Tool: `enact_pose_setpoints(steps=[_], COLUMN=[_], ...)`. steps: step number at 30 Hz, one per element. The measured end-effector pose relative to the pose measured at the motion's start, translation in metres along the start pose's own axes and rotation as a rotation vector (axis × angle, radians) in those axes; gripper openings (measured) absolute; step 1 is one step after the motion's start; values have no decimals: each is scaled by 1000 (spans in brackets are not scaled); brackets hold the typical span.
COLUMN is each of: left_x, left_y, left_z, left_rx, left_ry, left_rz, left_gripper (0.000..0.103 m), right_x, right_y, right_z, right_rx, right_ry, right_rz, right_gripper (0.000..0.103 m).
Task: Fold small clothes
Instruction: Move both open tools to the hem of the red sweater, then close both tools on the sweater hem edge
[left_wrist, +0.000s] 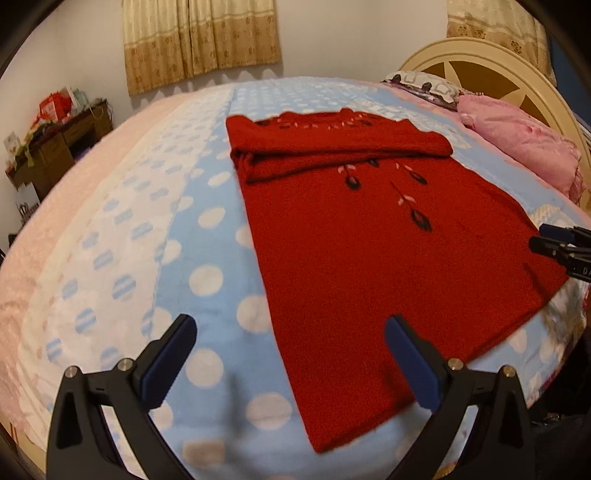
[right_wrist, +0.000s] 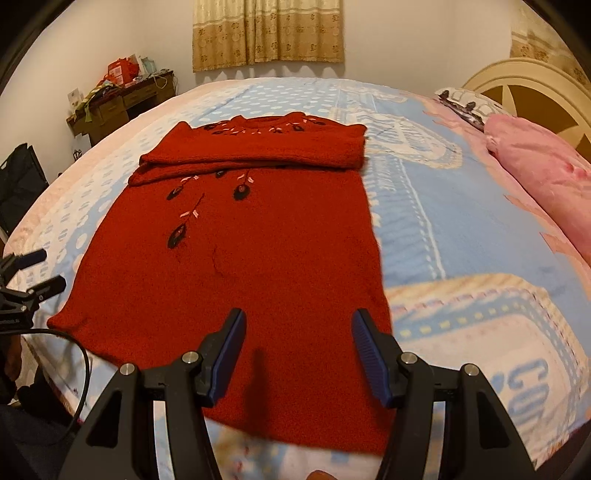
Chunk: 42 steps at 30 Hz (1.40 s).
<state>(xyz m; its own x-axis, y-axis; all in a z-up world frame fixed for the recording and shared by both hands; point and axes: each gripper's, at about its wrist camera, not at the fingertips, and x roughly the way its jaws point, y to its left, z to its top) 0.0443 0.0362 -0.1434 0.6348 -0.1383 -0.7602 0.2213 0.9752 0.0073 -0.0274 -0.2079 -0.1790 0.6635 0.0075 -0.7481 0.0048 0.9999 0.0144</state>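
Red fuzzy knit sweater (right_wrist: 240, 266) — flat, sleeves folded across.

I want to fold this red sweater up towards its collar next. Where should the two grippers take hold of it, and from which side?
Grip the red sweater at its near hem, one corner per gripper, coming from the near bed edge. The sleeves are already folded across the chest, so the body lies as a flat rectangle with its hem nearest both open grippers: the left gripper by the left corner, the right gripper over the hem near the right.
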Motion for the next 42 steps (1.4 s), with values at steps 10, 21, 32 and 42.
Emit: enact_pose_setpoints(steps=[10, 21, 32, 42], left_x=[3, -1, 13, 15], left_y=[-9, 9, 20, 24], left_z=[-21, -31, -42, -42], left_rx=[-25, -145, -266, -275], left_ry=[74, 109, 198, 203], left_rz=[-93, -173, -290, -319], left_gripper=[103, 93, 72, 65], right_x=[-20, -27, -24, -19], right_y=[-17, -30, -51, -55], right_z=[-25, -47, -55, -59], right_rx=[40, 118, 269, 299], right_ry=[4, 20, 13, 5], right_rz=[-15, 41, 145, 182], right_gripper=[61, 61, 35, 14])
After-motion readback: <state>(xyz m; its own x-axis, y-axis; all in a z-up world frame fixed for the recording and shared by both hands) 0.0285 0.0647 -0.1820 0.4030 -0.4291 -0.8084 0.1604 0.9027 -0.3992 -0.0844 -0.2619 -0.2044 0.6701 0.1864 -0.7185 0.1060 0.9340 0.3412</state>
